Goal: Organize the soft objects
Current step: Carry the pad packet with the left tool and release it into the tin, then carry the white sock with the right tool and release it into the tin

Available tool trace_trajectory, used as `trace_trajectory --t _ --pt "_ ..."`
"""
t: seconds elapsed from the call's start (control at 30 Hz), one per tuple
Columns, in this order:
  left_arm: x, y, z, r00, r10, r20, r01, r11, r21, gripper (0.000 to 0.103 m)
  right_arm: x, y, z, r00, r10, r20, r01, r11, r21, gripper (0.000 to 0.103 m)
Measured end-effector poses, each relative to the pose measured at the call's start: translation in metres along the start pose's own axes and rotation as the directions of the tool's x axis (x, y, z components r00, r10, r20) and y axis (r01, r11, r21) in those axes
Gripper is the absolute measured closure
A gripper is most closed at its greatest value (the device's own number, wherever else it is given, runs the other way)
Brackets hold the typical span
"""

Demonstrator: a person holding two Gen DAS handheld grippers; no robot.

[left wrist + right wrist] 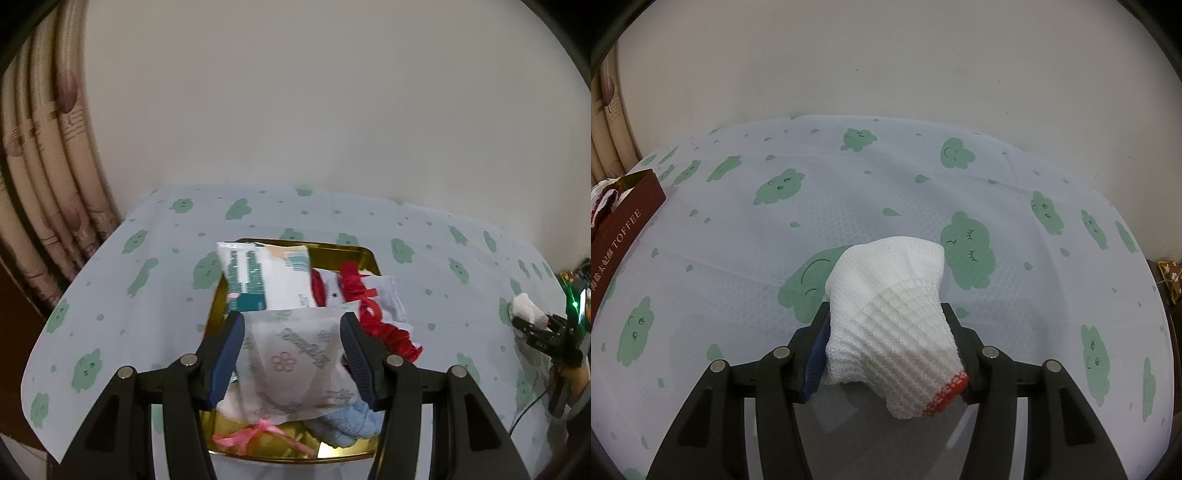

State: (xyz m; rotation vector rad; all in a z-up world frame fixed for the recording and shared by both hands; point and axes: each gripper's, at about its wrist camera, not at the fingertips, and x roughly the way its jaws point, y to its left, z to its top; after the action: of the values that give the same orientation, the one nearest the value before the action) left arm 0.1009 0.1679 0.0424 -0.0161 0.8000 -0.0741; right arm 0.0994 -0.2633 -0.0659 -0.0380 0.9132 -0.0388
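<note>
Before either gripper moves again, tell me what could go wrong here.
1. The toffee tin already looks piled high: the tissue pack rises above its rim and the red scrunchie droops over the side, so adding more may push something out.
2. The left gripper straddles the white packet with open jaws; closing could also snag the pink ribbon.
3. The right gripper pinches the knit glove mid-body; its cuff dangles and may catch the rim.

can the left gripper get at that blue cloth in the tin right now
Probably not directly. The left gripper is open over the gold tin, but a white floral packet lies on top of the blue cloth, covering most of it; only its near edge shows.
</note>
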Motion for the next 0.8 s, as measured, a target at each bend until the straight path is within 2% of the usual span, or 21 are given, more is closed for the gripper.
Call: trace_trajectory --t 0.2,0.43,0.57,0.73,0.8 --pt "-0.006 0.012 -0.011 0.998 0.053 -0.014 -0.053 0.998 -0.016 0.048 -0.006 0.005 -0.001 1.000 -0.010 0.016 0.010 1.000 -0.001 0.060" --pt "-0.015 0.024 -0.021 0.998 0.070 -0.002 -0.070 0.996 -0.060 0.048 -0.027 0.029 0.010 0.997 0.066 0.039 -0.067 0.997 0.022 0.061" --pt "-0.021 0.031 -0.032 0.994 0.108 -0.008 -0.108 0.992 -0.067 0.048 -0.045 0.064 0.028 0.986 0.155 0.064 -0.155 0.988 -0.007 0.061" --pt "-0.018 0.039 -0.043 0.987 0.153 -0.056 -0.156 0.986 -0.058 0.048 -0.063 0.132 0.059 0.951 0.302 0.071 -0.296 0.952 -0.079 0.061" --pt "-0.016 0.044 -0.044 0.985 0.164 -0.059 -0.168 0.983 -0.075 0.048 -0.065 0.162 0.071 0.941 0.334 0.060 -0.325 0.938 -0.118 0.061"
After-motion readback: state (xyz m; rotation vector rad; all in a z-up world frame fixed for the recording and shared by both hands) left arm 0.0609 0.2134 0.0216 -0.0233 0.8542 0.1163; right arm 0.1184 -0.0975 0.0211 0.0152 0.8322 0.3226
